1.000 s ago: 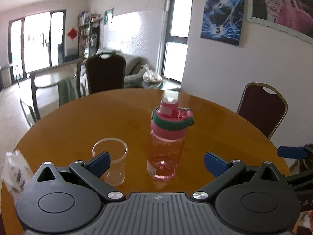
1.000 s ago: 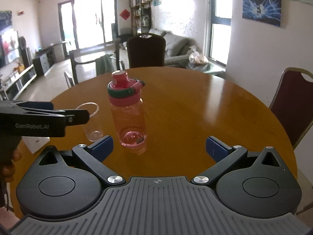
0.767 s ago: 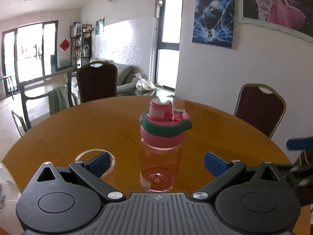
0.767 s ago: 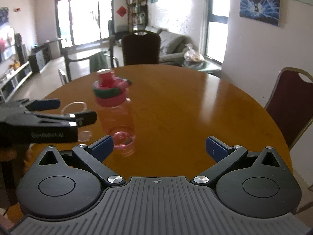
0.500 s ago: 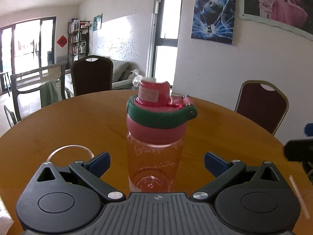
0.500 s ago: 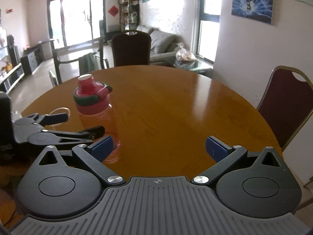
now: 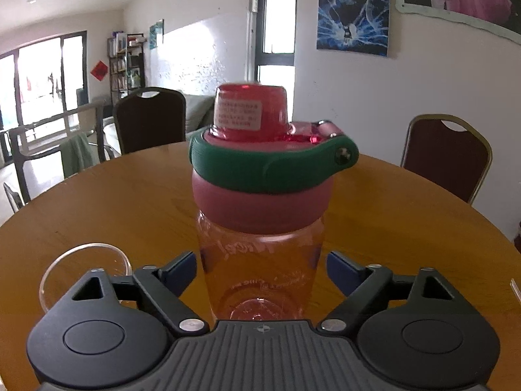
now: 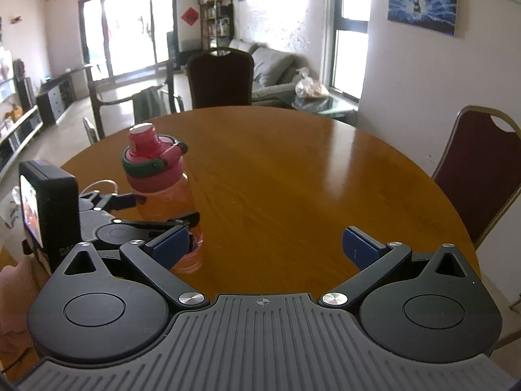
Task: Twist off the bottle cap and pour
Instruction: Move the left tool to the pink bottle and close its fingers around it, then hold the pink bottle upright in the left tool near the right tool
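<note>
A translucent orange bottle (image 7: 260, 270) with a pink lid and green ring (image 7: 260, 176) stands upright on the round wooden table (image 7: 407, 215). My left gripper (image 7: 261, 272) is open around its lower body, a blue pad close to each wall; I cannot tell if they touch. In the right wrist view the same bottle (image 8: 162, 192) stands at the left, with the left gripper (image 8: 156, 210) straddling it. My right gripper (image 8: 265, 247) hangs open and empty over the table, to the right of the bottle. A clear cup (image 7: 84, 260) stands just left of the bottle, partly hidden.
Dark chairs (image 8: 219, 78) (image 8: 482, 176) stand at the far and right sides of the table. A white packet (image 8: 6, 208) lies at the left edge. A hand (image 8: 9, 293) holds the left gripper. A thin clear stick (image 7: 515, 288) lies at the right.
My left gripper has moved forward until the bottle sits between its fingers, and the fingers have narrowed a little. The right gripper has drifted right, still open.
</note>
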A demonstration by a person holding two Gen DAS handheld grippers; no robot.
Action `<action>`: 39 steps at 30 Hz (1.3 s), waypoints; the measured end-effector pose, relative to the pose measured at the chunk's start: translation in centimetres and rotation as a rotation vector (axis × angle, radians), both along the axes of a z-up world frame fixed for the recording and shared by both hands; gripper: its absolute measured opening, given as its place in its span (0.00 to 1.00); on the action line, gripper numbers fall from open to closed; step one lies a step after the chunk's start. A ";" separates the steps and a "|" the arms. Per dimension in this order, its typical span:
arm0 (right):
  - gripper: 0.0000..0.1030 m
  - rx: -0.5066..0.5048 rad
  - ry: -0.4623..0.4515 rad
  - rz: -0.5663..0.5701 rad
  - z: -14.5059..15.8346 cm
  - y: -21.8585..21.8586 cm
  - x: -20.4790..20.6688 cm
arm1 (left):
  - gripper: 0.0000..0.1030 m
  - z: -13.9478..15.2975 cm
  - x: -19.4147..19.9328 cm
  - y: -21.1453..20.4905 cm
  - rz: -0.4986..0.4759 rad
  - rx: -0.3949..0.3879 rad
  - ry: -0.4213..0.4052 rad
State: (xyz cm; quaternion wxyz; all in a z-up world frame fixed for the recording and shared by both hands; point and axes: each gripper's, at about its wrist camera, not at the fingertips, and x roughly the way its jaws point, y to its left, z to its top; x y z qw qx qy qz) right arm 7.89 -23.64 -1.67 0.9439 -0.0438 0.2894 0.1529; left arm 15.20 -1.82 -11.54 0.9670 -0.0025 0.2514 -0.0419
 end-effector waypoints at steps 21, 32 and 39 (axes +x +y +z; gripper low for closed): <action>1.00 0.011 -0.017 0.053 0.3 1.0 1.3 | 0.70 -0.3 0.7 -0.5 -0.022 0.040 0.014; 1.00 0.014 -0.018 0.066 0.4 1.4 1.5 | 0.69 -0.5 0.5 -0.8 -0.025 0.043 0.006; 1.00 0.004 -0.023 0.085 0.5 2.0 1.8 | 0.69 -0.6 0.3 -0.7 -0.051 0.040 -0.001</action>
